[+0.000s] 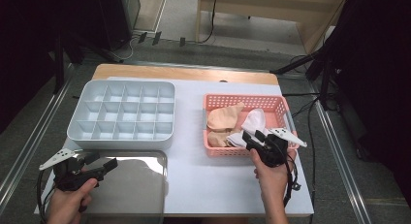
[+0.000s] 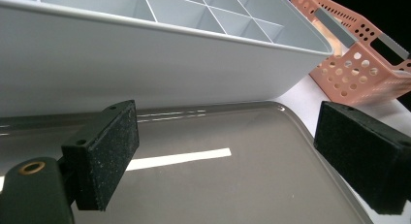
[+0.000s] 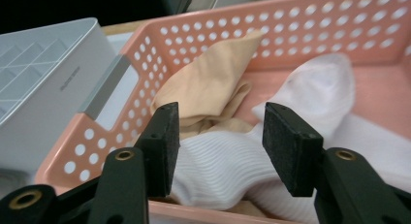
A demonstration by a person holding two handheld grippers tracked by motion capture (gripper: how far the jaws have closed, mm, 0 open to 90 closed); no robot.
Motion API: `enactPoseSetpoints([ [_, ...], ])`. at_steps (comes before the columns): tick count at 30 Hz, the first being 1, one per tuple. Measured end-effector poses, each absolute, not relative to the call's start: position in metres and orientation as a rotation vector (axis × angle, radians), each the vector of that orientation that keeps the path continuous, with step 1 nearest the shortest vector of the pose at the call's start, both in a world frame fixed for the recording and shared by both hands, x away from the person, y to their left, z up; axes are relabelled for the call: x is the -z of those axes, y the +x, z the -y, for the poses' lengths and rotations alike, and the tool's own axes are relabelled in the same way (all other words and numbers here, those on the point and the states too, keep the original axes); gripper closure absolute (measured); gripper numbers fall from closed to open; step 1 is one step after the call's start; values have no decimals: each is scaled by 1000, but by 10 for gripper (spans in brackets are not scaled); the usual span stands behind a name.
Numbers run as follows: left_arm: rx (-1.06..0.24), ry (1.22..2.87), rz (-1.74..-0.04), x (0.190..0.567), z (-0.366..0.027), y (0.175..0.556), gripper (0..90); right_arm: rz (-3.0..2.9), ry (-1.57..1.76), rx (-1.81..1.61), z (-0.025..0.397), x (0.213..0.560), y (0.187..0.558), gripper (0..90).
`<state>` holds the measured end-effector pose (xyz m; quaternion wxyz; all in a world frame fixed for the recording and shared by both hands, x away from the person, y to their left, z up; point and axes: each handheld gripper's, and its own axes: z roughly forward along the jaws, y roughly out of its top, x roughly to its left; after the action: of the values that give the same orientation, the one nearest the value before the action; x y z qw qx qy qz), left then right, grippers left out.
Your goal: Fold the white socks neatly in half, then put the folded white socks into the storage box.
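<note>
Because the white sock (image 3: pixel 228 170) lies bunched at the near edge of the pink basket (image 3: pixel 310 20), it should handle as something light, soft and limp, best pinched at the raised ribbed fold between the spread, empty jaws of the right gripper (image 3: pixel 220 146), which straddle it. A beige sock (image 3: pixel 208 83) lies touching it behind and could drag along; the basket's near wall sits just below the jaws. Left of the basket stands the grey divided tray (image 1: pixel 121 112). The left gripper (image 1: pixel 99 163), jaws apart and holding nothing, hovers over the metal tray (image 1: pixel 140 190).
</note>
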<state>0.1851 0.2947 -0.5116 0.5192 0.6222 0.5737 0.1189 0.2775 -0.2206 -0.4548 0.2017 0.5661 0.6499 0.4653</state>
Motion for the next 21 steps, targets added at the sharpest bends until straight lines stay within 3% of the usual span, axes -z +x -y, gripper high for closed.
enactPoseSetpoints([
  [6,-280,1498,-1373,512,-295,185,97,-1886,1636,-1263,211,458,283,503],
  [16,-277,1483,-1375,511,-297,184,141,-2042,1645,-1175,201,467,289,675],
  [20,-282,1480,-1382,512,-298,184,141,-2066,1634,-1179,201,467,290,885],
  [21,-284,1480,-1381,512,-298,184,141,-2065,1627,-1174,201,467,290,900],
])
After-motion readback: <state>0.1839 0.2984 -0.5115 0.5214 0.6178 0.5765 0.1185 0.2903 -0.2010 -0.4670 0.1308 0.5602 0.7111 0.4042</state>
